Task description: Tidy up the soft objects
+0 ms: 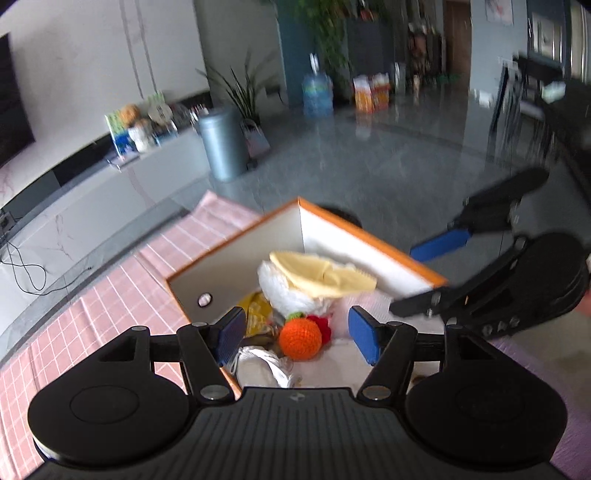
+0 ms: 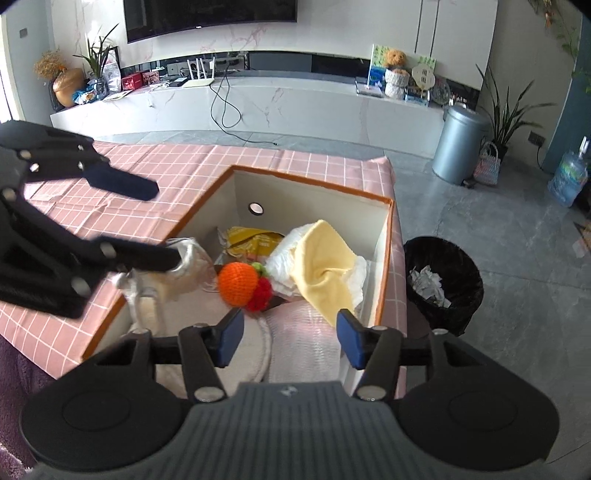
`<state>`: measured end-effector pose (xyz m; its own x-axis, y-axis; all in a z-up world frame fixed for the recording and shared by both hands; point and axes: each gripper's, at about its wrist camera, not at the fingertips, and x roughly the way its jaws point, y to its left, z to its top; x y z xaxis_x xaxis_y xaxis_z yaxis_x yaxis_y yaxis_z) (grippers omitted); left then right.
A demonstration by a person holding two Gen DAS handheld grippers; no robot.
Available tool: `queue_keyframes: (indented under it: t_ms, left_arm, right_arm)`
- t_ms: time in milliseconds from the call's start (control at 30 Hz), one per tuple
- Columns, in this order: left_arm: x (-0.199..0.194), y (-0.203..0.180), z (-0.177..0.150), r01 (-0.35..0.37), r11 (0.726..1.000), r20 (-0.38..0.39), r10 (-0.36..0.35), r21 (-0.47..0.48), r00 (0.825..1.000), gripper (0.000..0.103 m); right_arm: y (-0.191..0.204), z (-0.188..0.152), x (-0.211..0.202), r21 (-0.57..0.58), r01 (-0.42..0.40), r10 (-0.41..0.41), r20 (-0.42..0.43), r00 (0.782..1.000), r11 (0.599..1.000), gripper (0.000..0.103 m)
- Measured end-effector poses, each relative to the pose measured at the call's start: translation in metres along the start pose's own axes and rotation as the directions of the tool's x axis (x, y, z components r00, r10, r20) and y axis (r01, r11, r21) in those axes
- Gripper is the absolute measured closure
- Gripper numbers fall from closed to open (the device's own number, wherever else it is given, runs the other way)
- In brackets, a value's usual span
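Left gripper (image 1: 297, 334) and right gripper (image 2: 290, 338), both well open and empty, above the box (image 2: 314, 184) where the yellow cloth (image 2: 325, 266) lies on white padding: light, limp, likely best pinched at a raised fold.

Orange crocheted ball (image 2: 237, 283), pink-checked tablecloth (image 2: 177, 173)

This is looking like a home living room: a big television (image 2: 210, 14) is hanging on a marble wall above a long low cabinet (image 2: 258, 103), and potted plants (image 2: 506, 110) are standing on the grey tiled floor (image 2: 498, 229)
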<state>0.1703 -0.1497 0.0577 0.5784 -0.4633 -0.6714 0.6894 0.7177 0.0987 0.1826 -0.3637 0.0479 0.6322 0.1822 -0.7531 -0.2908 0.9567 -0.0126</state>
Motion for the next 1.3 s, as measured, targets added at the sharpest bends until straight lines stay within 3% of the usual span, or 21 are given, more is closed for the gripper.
queue_keyframes:
  t_ms: [133, 333, 600, 700, 833, 933, 1000, 1100, 1233, 1300]
  left_arm:
    - [-0.027, 0.002, -0.009, 0.001, 0.999, 0.078, 0.003, -0.047, 0.997, 0.028]
    - [-0.058, 0.004, -0.034, -0.067, 0.991, 0.173, 0.087, -0.119, 0.981, 0.028]
    - [-0.077, 0.003, -0.068, -0.167, 0.957, 0.237, 0.224, -0.238, 0.945, 0.028]
    - [-0.080, 0.001, -0.079, -0.207, 0.932, 0.240, 0.283, -0.296, 0.929, 0.028]
    - [-0.087, -0.003, -0.095, -0.255, 0.891, 0.270, 0.368, -0.375, 0.890, 0.028]
    - [-0.090, -0.011, -0.112, -0.301, 0.869, 0.319, 0.436, -0.392, 0.842, 0.027]
    - [-0.091, -0.017, -0.121, -0.310, 0.872, 0.341, 0.443, -0.379, 0.829, 0.021]
    - [-0.096, -0.017, -0.135, -0.324, 0.844, 0.323, 0.478, -0.428, 0.817, 0.019]
    - [-0.098, -0.019, -0.152, -0.397, 0.788, 0.287, 0.562, -0.469, 0.776, 0.015]
    - [-0.099, -0.017, -0.159, -0.424, 0.760, 0.268, 0.596, -0.492, 0.757, 0.010]
  right_arm:
    - [0.014, -0.004, -0.017, -0.016, 0.035, -0.035, 0.025, 0.999, 0.999, 0.041]
    - [0.037, -0.014, -0.039, -0.028, 0.097, -0.094, 0.094, 0.991, 0.995, 0.032]
    - [0.074, -0.035, -0.055, 0.046, 0.148, -0.154, 0.213, 0.965, 0.988, 0.024]
    - [0.092, -0.047, -0.062, 0.070, 0.160, -0.174, 0.284, 0.943, 0.985, 0.022]
    - [0.115, -0.063, -0.072, 0.099, 0.180, -0.204, 0.374, 0.905, 0.979, 0.019]
    - [0.127, -0.075, -0.076, 0.122, 0.192, -0.226, 0.422, 0.878, 0.974, 0.017]
    - [0.135, -0.084, -0.075, 0.132, 0.204, -0.242, 0.450, 0.859, 0.970, 0.014]
    - [0.146, -0.099, -0.068, 0.136, 0.240, -0.276, 0.476, 0.835, 0.961, 0.011]
    - [0.149, -0.116, -0.053, 0.159, 0.224, -0.273, 0.469, 0.840, 0.961, 0.006]
    - [0.151, -0.123, -0.048, 0.173, 0.223, -0.280, 0.483, 0.830, 0.959, 0.003]
